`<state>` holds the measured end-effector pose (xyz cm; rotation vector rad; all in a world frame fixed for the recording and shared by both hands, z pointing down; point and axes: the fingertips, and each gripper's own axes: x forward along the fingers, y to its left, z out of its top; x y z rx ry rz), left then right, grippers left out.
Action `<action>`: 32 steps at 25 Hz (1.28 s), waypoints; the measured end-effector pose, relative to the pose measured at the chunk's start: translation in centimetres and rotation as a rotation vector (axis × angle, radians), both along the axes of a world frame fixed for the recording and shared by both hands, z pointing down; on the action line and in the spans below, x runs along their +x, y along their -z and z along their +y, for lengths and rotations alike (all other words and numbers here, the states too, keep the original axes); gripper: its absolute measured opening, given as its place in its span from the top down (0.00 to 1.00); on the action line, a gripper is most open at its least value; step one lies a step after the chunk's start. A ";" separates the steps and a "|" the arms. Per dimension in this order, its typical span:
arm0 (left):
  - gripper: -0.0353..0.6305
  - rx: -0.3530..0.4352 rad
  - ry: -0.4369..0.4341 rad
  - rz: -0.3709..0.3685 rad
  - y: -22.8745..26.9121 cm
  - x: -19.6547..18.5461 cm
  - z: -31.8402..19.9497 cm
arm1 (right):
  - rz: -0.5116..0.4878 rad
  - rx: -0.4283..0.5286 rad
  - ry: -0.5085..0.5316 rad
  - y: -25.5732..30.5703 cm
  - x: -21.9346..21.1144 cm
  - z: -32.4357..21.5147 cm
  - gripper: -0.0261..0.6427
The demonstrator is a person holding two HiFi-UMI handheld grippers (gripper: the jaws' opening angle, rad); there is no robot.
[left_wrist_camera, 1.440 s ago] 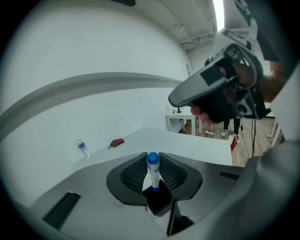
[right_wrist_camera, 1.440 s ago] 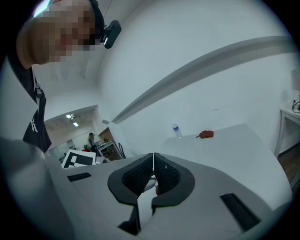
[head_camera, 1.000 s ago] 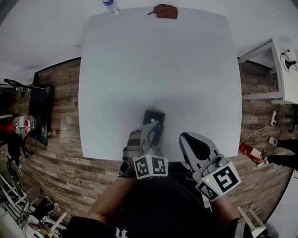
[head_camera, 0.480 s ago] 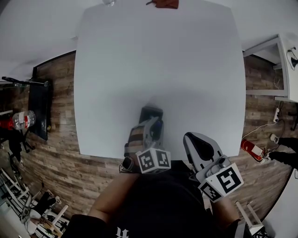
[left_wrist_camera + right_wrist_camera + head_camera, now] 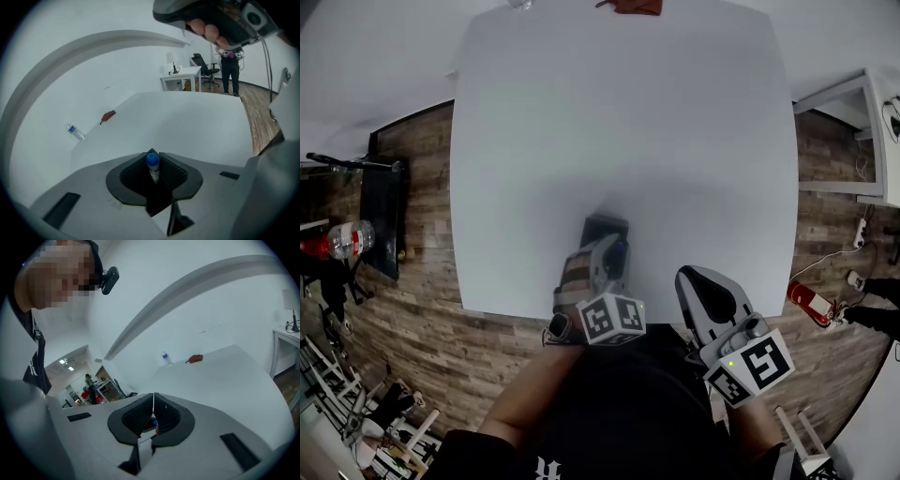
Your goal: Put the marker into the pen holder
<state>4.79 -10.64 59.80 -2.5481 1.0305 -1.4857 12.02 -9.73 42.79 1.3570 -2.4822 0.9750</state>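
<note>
My left gripper (image 5: 612, 249) hovers over the near middle of the white table (image 5: 619, 122), shut on a white marker with a blue cap (image 5: 152, 161) that stands upright between its pads. In the head view the blue cap (image 5: 619, 253) shows at the jaw tips, just on the near side of the dark pen holder (image 5: 605, 227). The gripper hides most of the holder. My right gripper (image 5: 691, 276) hangs at the table's front edge to the right, jaws shut with nothing in them (image 5: 153, 401).
A water bottle (image 5: 75, 132) and a reddish-brown object (image 5: 108, 115) lie at the table's far edge. A white desk (image 5: 862, 141) stands to the right. A red extinguisher (image 5: 809, 302) lies on the wooden floor, and black equipment (image 5: 380, 220) stands on the left.
Both grippers have kept nearly the same place. The head view has shifted a little, so the far edge of the table sits higher in the picture.
</note>
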 end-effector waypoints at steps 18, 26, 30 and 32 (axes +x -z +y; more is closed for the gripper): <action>0.76 -0.010 -0.034 0.118 3.8 0.8 0.2 | -0.004 0.043 -0.027 1.5 -0.7 -0.1 0.94; 0.76 0.016 -0.055 0.215 8.1 0.2 1.1 | 0.014 0.099 -0.031 2.8 -2.5 0.2 0.94; 0.76 0.020 -0.053 0.277 10.2 -0.6 1.1 | 0.025 0.131 -0.025 3.7 -3.7 0.3 0.94; 0.76 0.013 -0.041 0.343 11.8 -1.3 1.2 | 0.035 0.149 -0.022 4.1 -4.5 0.5 0.94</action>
